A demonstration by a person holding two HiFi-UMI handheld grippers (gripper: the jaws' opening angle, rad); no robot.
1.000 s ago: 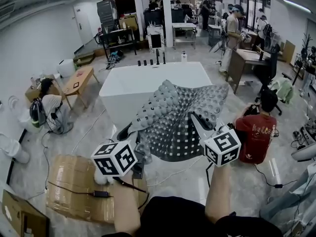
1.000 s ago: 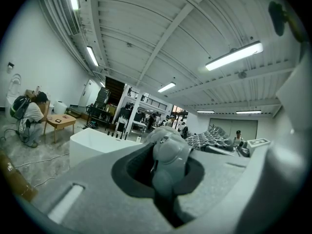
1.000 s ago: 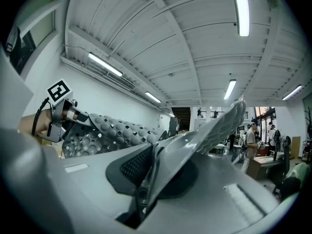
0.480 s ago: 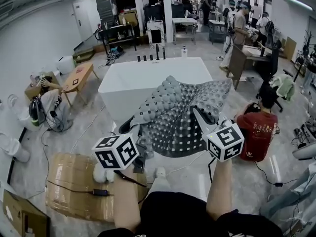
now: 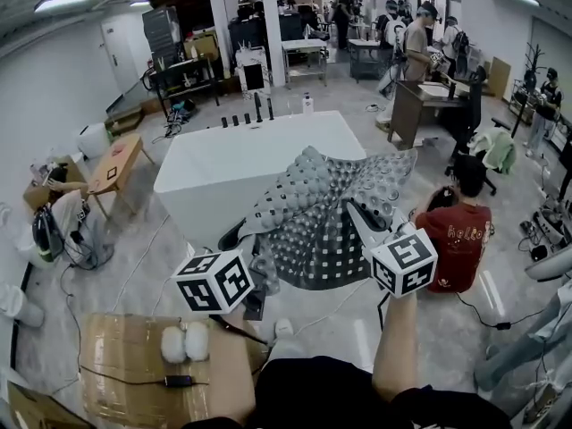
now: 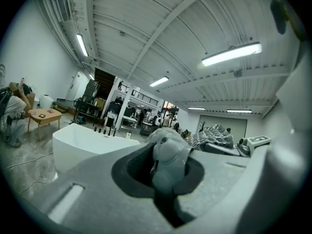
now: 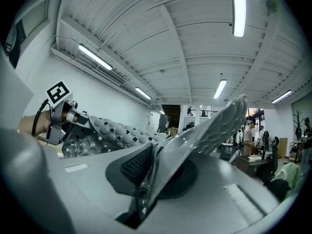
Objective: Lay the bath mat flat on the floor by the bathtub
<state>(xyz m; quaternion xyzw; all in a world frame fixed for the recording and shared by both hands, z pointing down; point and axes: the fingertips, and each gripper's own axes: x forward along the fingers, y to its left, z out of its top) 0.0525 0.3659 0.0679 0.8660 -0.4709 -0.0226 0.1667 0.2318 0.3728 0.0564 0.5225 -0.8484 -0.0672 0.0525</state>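
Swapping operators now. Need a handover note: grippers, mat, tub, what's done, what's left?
Grippers: left gripper shut on a corner of the mat; right gripper shut on the mat's opposite edge.
Mat: held in the air, spread and sagging between the two, in front of the tub.
Done: mat lifted and opened out.
Left: lower it flat onto the floor by the tub, then release.
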